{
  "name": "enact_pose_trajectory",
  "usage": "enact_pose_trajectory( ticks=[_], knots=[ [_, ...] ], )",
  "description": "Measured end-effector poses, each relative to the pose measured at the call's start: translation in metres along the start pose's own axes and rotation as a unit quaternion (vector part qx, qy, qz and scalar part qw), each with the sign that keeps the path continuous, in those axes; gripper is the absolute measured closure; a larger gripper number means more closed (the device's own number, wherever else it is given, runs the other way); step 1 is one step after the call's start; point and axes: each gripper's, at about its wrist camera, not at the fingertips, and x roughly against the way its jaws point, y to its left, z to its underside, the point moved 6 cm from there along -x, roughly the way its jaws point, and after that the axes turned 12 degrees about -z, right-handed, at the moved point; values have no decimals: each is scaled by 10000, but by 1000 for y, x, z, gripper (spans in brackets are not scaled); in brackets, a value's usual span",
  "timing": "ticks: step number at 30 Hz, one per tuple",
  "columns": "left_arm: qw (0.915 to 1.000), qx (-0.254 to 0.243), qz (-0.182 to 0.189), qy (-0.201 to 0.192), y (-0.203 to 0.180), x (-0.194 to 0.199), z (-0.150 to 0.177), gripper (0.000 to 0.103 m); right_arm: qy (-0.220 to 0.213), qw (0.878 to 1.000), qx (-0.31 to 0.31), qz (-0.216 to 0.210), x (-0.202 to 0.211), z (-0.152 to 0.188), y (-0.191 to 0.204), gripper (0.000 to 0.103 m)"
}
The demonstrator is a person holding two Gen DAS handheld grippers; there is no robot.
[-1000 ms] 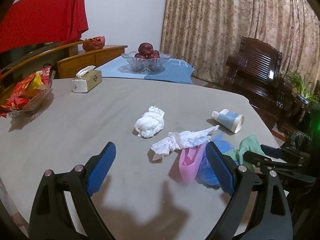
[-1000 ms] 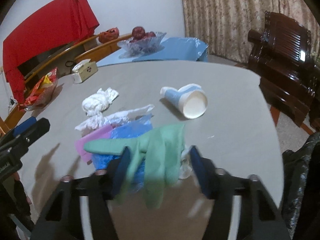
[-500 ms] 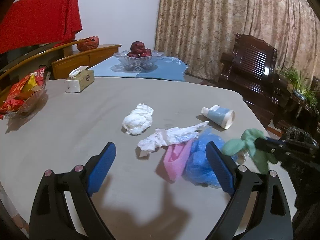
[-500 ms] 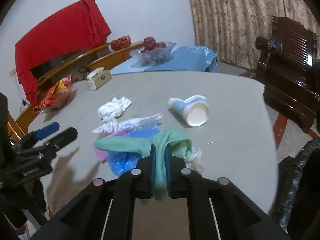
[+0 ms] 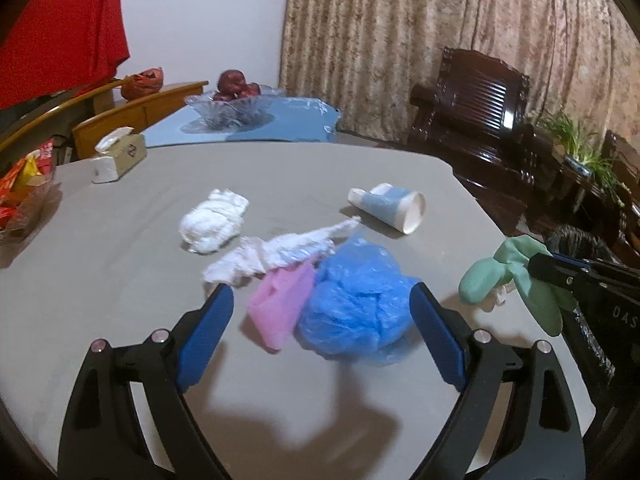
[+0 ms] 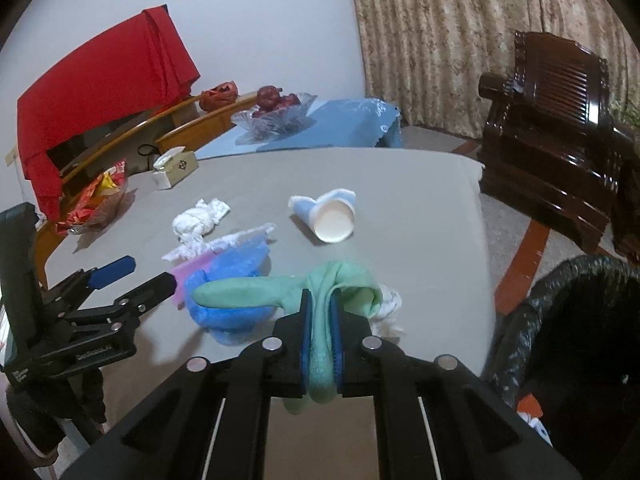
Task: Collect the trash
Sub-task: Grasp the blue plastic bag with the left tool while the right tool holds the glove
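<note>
My right gripper is shut on a green rubber glove, lifted just above the grey table near its right edge. From the left wrist view the same glove hangs from the right gripper. My left gripper stands open, low over a crumpled blue plastic bag and a pink bag. Beyond lie a torn white wrapper, a white tissue wad and a tipped blue-and-white paper cup. A small white scrap lies under the glove.
A black-lined waste bin stands off the table's right edge. A tissue box, a snack bowl and a glass fruit bowl sit at the far side. A dark wooden armchair stands to the right.
The right gripper shut on the green glove and lifted it to the right, off the blue bag. The left gripper moved closer over the blue and pink bags, still open.
</note>
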Motion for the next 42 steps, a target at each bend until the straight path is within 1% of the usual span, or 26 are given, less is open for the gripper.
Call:
enact_pose_trajectory(
  ticks=[4,9,10,11,12,14,15,17,18,20,22,30,42],
  knots=[
    [9998,-92,127,145,-14,-11,5,17,18,10000,-14,15,3,7,-4,94],
    [9992,-228,189,256,-32,-24,10,17,-2,10000,-34,28,10,9,-9,94],
    [9991,-243,194,280,-35,-25,11,22,-5,10000,-48,27,11,9,-10,94],
    [9989,-256,209,336,-37,-28,13,30,-5,10000,-57,26,11,9,-10,94],
    [9986,-249,235,403,-39,-30,16,34,-3,10000,-69,17,11,10,-10,94],
    [9973,-208,325,627,-43,-37,21,62,9,10000,-90,-6,12,10,-11,94],
    [9968,-205,352,683,-45,-38,23,63,11,10000,-95,-7,12,11,-12,94],
    [9971,-232,374,628,-47,-36,23,74,16,10000,-97,-5,12,11,-12,94],
    [9971,-254,385,604,-48,-34,22,77,16,9999,-99,-5,12,11,-12,94],
    [9972,-239,439,549,-50,-29,20,89,9,9999,-103,-13,13,11,-13,94],
    [9972,-209,516,496,-51,-22,16,93,-3,10000,-87,-19,13,11,-12,94],
    [9983,-53,575,123,-46,15,-8,95,-113,9999,-42,-109,23,2,-3,94],
    [9981,-55,590,-176,-45,61,-29,95,-464,9985,228,-163,60,-21,23,94]
  ],
)
